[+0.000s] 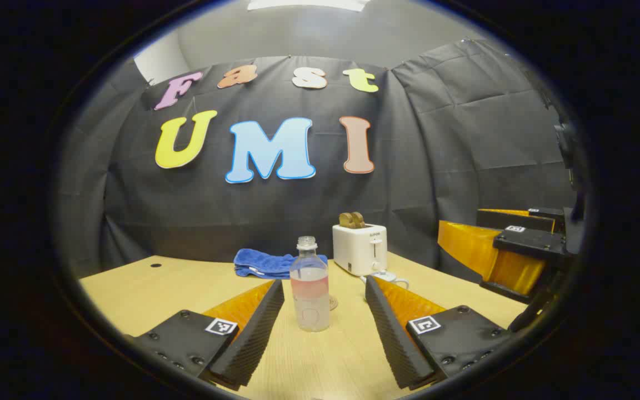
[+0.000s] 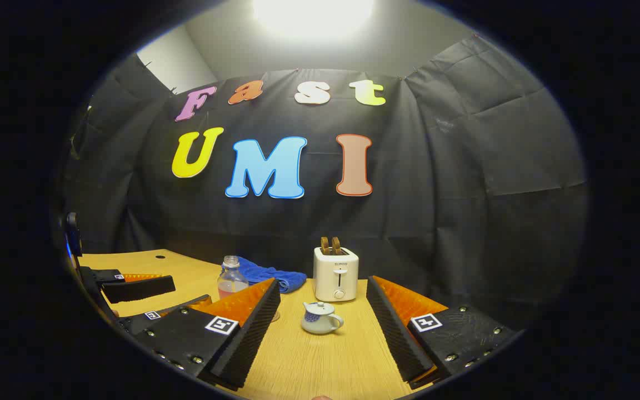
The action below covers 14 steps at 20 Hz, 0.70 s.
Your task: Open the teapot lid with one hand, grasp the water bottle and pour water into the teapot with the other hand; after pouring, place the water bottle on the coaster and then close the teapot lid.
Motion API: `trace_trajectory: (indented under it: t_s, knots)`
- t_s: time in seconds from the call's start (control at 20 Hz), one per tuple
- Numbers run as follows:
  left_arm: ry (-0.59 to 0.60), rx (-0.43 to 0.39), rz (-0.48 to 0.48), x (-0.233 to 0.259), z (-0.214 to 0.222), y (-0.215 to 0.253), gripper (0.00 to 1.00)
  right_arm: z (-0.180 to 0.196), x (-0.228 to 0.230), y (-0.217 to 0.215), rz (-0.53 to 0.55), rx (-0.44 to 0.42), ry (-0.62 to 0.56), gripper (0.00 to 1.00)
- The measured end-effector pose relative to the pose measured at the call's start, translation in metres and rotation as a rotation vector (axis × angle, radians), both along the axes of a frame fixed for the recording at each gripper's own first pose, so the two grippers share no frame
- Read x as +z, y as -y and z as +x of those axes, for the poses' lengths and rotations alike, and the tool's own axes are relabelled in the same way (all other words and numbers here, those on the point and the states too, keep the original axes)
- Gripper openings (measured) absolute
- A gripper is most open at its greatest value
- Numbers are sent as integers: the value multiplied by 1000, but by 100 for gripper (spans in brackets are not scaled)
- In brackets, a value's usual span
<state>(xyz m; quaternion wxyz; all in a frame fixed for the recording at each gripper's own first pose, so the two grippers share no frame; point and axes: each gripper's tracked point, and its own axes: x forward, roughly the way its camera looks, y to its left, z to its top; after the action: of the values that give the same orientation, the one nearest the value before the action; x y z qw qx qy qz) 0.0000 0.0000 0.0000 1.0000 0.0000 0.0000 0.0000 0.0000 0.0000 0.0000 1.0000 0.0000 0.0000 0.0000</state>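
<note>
Left gripper view looks along the left gripper [image 1: 324,328], whose two ribbed, wedge-shaped fingers stand spread wide with nothing between them but air; the water bottle [image 1: 310,284] rises in the gap at about 12 o'clock from the tips, apart from both. That bottle stands upright, long axis vertical, open neck pointing up with no cap on it; it is clear ribbed plastic with a pale pink band round the middle and water inside. It rests on the light wood-grain table [image 1: 131,286]. Beyond it at 11 o'clock lies a crumpled blue towel [image 1: 261,264], and at 1 o'clock a boxy white toaster [image 1: 360,249] with two brown slices in its slots. Right gripper view looks along the right gripper [image 2: 323,328], its ridged fingers likewise wide apart and empty. Ahead of them at 12 o'clock sits the teapot [image 2: 320,319], small, rounded, glossy white with blue markings, lid on with its knob up; which side carries the spout I cannot tell.
</note>
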Motion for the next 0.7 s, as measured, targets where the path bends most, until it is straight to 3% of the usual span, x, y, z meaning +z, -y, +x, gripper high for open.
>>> trace_trajectory:
  t_s: [0.55,0.7]
  knots:
    - [-7,13,2,-4,6,-12,99,21,19,-19,-1,97,20,97]
    - [-6,24,5,-6,5,-19,100,25,16,-16,-2,81,7,97]
